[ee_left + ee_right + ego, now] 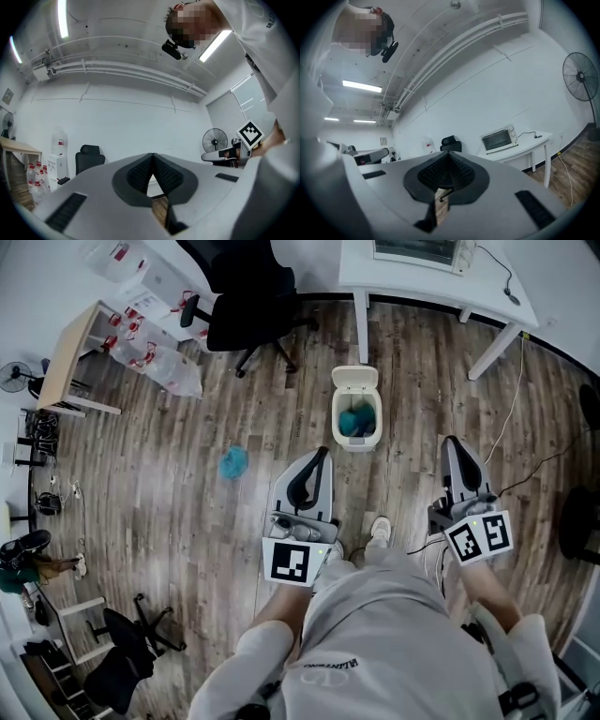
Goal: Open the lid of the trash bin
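The wooden floor (187, 512) fills the head view. A white table (412, 282) stands at 1 o'clock and a black office chair (246, 306) at 11 o'clock. The trash bin (336, 420) stands on the floor at 12 o'clock from the person, well apart from both tongs. Its lid (356, 379) already stands raised at the bin's 12 o'clock edge. The mouth is open and shows something teal (356, 421) inside, so the task looks done.

The left gripper (319, 460) sits at the bin's 7 o'clock and the right gripper (454, 448) at its 4 o'clock. In each gripper view the ribbed pads (138, 173) (436, 171) meet at their tips with nothing between them.

The lid looks like thin, stiff, smooth plastic: probably light, hinged at the far edge and slippery under a pinch. Its free lip is the place to take hold. A small blue thing (233, 462) lies on the floor at the bin's 8 o'clock.
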`<action>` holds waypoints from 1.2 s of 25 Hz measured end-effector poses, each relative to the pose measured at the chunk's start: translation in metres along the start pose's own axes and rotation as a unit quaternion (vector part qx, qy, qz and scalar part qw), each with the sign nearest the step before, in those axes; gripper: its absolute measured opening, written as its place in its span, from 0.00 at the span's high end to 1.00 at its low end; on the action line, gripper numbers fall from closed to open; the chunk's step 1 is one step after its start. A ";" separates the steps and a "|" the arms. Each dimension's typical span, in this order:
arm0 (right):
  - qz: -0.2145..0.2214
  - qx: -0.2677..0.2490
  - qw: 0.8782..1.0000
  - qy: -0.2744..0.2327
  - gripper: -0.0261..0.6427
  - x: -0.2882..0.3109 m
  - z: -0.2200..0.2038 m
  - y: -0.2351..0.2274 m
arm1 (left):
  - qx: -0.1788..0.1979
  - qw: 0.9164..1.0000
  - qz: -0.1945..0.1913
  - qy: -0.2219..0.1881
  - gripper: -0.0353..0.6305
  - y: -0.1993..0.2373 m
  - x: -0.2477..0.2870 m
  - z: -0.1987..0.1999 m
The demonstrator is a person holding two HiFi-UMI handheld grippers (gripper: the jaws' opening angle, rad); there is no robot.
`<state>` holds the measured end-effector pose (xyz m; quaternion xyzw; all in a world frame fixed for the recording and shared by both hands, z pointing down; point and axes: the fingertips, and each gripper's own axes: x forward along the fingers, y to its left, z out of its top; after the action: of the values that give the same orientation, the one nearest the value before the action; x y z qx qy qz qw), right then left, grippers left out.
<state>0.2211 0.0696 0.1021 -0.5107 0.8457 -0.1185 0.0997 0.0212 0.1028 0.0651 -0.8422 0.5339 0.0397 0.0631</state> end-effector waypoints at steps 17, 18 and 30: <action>-0.052 -0.018 0.998 -0.017 0.94 -0.059 -0.022 0.144 | -0.028 0.998 -0.052 -0.019 0.95 0.054 -0.123 0.020; -0.059 -0.018 0.998 -0.019 0.94 -0.064 -0.023 0.145 | -0.028 0.998 -0.058 -0.019 0.95 0.054 -0.126 0.020; -0.081 -0.023 0.996 -0.025 0.94 -0.091 -0.023 0.136 | -0.025 0.996 -0.079 -0.027 0.95 0.036 -0.125 0.025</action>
<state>0.1414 0.2136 0.0876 -0.5826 0.8011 -0.0942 0.0995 -0.0649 0.2026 0.0547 -0.8815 0.4630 0.0709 0.0592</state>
